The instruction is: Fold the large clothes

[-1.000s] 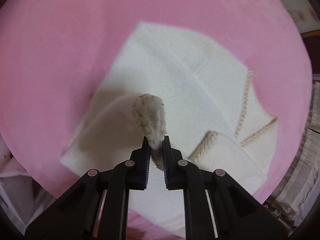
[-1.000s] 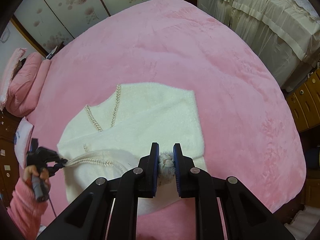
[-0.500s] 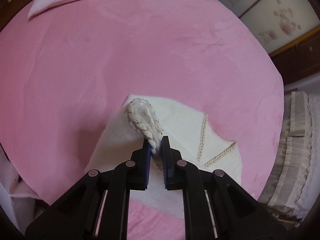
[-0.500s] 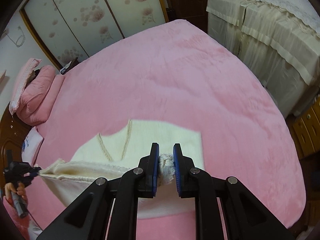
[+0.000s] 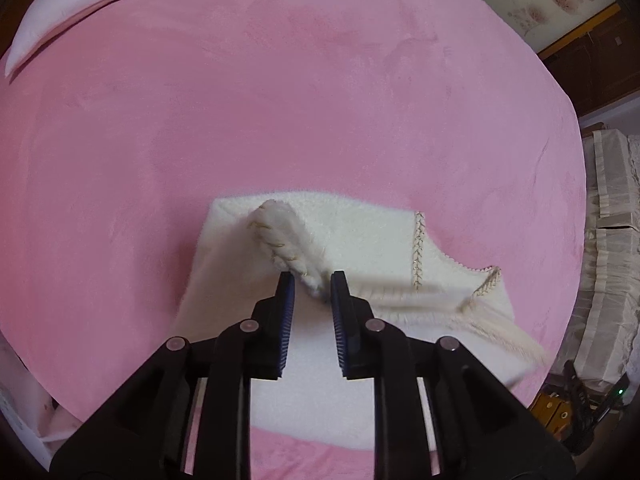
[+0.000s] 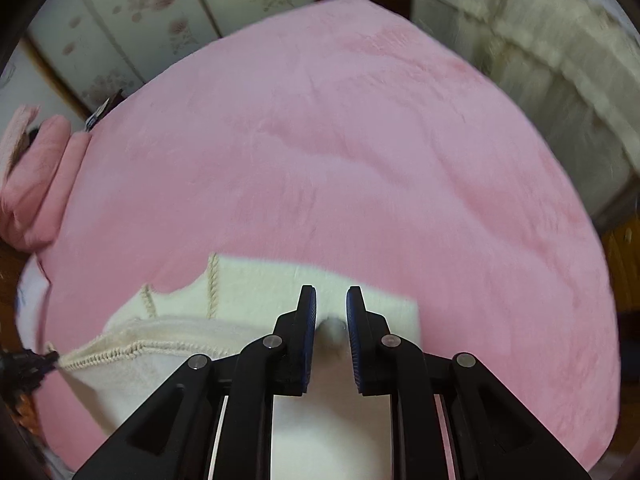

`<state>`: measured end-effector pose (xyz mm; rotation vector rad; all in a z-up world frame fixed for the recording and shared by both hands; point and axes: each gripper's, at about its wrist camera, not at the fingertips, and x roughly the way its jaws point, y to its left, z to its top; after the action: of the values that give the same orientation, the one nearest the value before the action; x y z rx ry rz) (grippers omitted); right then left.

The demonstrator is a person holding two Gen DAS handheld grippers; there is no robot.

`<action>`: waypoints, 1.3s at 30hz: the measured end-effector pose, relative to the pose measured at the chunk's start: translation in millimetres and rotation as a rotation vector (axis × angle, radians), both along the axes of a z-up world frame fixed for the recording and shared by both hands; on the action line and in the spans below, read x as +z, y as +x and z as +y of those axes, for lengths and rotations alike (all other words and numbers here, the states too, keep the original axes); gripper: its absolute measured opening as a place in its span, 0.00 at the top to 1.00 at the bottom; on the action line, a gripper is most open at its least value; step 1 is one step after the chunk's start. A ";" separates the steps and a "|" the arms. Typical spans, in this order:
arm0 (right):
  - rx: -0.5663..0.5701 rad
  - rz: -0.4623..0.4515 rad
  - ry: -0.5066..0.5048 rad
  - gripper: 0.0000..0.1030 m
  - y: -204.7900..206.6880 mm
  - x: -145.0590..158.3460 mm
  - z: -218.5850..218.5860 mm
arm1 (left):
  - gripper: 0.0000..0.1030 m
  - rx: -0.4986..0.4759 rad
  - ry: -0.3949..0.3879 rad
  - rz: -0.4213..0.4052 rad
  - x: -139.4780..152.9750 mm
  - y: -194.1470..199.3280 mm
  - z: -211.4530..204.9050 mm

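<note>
While the cream knit cardigan is lying half-folded on the pink bed, both tongs are opening: the left tongs and right tongs are slackening around its braided hem; release it squarely over the cardigan's collar.

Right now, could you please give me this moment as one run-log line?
step: fold | sweater: on pink blanket | left gripper: jaws just opening, hem between | right gripper: jaws just opening, fabric between

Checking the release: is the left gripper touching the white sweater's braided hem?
Cannot tell. In the left wrist view the left gripper has just been opening; the white sweater's braided hem sits between the jaws, but neither contact nor gap shows plainly.
</note>
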<state>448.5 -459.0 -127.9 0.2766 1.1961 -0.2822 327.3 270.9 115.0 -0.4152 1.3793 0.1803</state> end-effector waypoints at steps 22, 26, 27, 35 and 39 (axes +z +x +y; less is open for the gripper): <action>0.043 0.061 0.411 0.93 -189.1 -96.4 127.5 | 0.80 -0.211 -0.051 -0.014 -60.8 -196.2 -85.2; 0.195 0.058 0.436 0.99 -204.4 -120.4 172.0 | 0.94 -0.334 -0.128 0.012 -97.7 -212.4 -124.5; 0.229 0.060 0.438 0.99 -204.2 -126.1 181.2 | 0.96 -0.349 -0.162 0.013 -104.6 -213.7 -130.8; 0.248 0.179 0.475 0.99 -191.5 -189.9 204.7 | 0.96 -0.425 -0.174 0.114 -168.8 -203.7 -155.3; 0.173 0.160 0.534 1.00 -195.3 -202.7 182.8 | 0.98 -0.369 -0.186 0.102 -166.4 -201.4 -124.2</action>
<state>253.2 -276.2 -330.7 0.6186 1.4332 0.1765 125.8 146.7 -51.4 -0.3010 1.5535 -0.2334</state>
